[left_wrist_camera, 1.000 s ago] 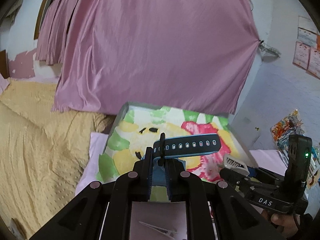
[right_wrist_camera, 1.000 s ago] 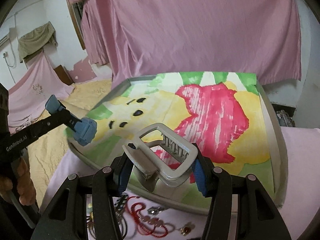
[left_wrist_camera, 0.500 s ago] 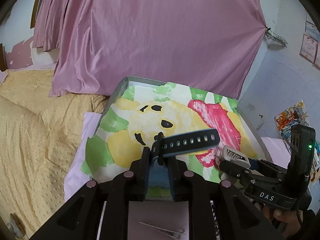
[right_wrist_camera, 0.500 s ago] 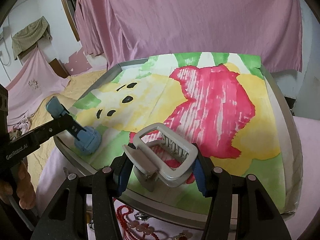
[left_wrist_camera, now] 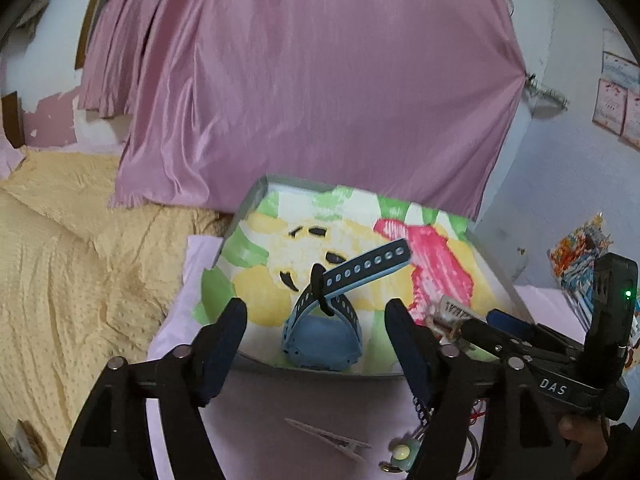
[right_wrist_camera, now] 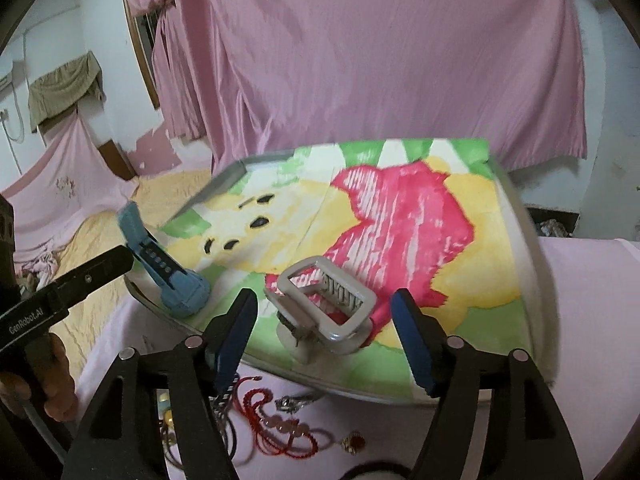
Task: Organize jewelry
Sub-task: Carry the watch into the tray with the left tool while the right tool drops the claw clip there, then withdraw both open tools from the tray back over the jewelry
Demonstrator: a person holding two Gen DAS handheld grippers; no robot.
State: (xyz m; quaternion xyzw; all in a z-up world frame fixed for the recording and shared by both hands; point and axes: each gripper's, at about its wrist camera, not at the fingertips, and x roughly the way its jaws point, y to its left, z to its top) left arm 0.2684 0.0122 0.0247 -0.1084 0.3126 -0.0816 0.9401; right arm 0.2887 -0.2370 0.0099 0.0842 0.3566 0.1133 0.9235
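Left gripper (left_wrist_camera: 316,316): jaws opening, blue watch (left_wrist_camera: 324,336) let go on the tray (left_wrist_camera: 240,216)'s near edge.
Right gripper (right_wrist_camera: 324,316): opening too, grey clip (right_wrist_camera: 324,312) freed on the tray.
Tip: both are best backed straight out, nothing nudged.

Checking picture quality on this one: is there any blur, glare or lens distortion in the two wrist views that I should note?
Left wrist view: strong fisheye bending with dark corners; soft, even light, no harsh glare; the blue watch on the tray reads clearly. Right wrist view: same curved distortion; the tray's right rim is smeared by motion blur, while the grey hair clip stays fairly sharp; the pink curtain has a mild sheen.
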